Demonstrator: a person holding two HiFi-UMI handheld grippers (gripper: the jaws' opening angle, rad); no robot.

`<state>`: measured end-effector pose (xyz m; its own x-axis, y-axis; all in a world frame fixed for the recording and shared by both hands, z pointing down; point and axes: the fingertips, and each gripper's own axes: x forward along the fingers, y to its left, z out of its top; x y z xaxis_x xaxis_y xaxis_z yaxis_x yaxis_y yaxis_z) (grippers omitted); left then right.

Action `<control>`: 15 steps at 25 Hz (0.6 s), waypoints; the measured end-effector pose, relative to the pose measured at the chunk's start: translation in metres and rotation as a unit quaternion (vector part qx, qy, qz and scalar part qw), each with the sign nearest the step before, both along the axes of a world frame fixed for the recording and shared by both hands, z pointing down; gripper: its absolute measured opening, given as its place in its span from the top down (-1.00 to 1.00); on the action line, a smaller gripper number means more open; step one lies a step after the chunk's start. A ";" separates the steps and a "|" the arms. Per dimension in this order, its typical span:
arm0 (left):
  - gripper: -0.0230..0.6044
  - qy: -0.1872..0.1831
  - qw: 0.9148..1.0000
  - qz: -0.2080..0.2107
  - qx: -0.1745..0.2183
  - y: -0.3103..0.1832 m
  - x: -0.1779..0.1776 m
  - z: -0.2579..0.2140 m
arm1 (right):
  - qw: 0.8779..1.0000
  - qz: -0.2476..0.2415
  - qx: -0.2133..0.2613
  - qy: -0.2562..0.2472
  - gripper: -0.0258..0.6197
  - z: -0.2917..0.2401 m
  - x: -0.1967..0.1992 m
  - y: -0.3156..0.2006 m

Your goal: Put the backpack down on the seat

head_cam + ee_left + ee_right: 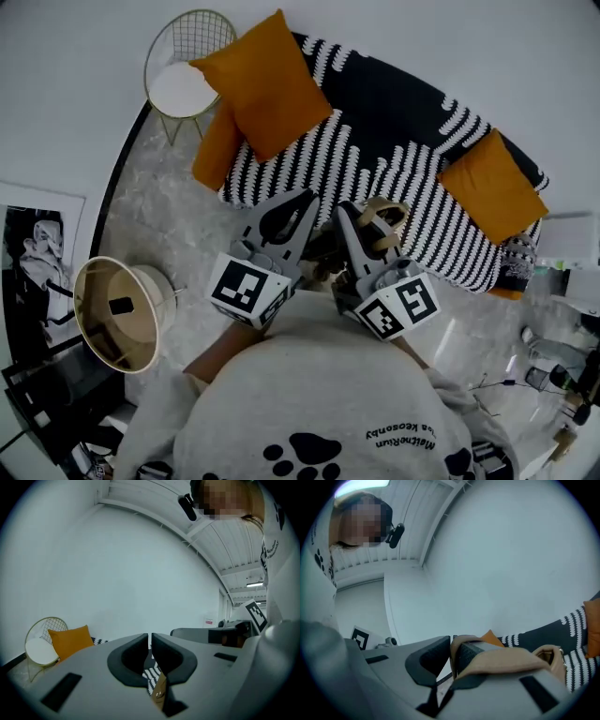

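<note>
Both grippers are held side by side in front of a sofa with a black-and-white striped cover. The backpack hangs dark between them, mostly hidden by the grippers. Its tan strap loops over my right gripper, which is shut on the strap. My left gripper points at the seat with its jaws together. Low between those jaws a brown tab of the backpack shows, so the left gripper is shut on it. Striped seat fabric shows just beyond the tips.
Orange cushions lie on the sofa at the left and right. A gold wire chair stands at the far left. A round beige tub sits on the marble floor at my left. Small items clutter the right.
</note>
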<state>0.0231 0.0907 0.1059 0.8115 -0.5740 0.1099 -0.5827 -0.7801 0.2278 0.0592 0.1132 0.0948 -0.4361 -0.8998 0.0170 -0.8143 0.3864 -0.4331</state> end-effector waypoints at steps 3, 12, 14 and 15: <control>0.81 -0.002 1.000 0.015 -0.005 -0.027 -0.004 0.005 | 1.000 0.010 -0.003 -0.003 0.78 0.004 -0.005 -0.026; 0.81 0.005 1.000 0.026 -0.010 -0.090 -0.031 0.021 | 0.999 0.030 -0.015 -0.007 0.78 0.022 -0.024 -0.086; 0.81 0.006 1.000 0.023 -0.015 -0.098 -0.037 0.028 | 0.999 0.028 -0.021 -0.008 0.78 0.027 -0.029 -0.094; 0.81 0.007 1.000 0.022 -0.019 -0.100 -0.039 0.032 | 0.999 0.026 -0.025 -0.007 0.78 0.029 -0.031 -0.097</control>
<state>-0.0155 -0.0094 0.1374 0.8378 -0.5326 0.1201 -0.5440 -0.7958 0.2659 0.0287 0.0159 0.1239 -0.3886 -0.9197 0.0564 -0.8271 0.3211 -0.4613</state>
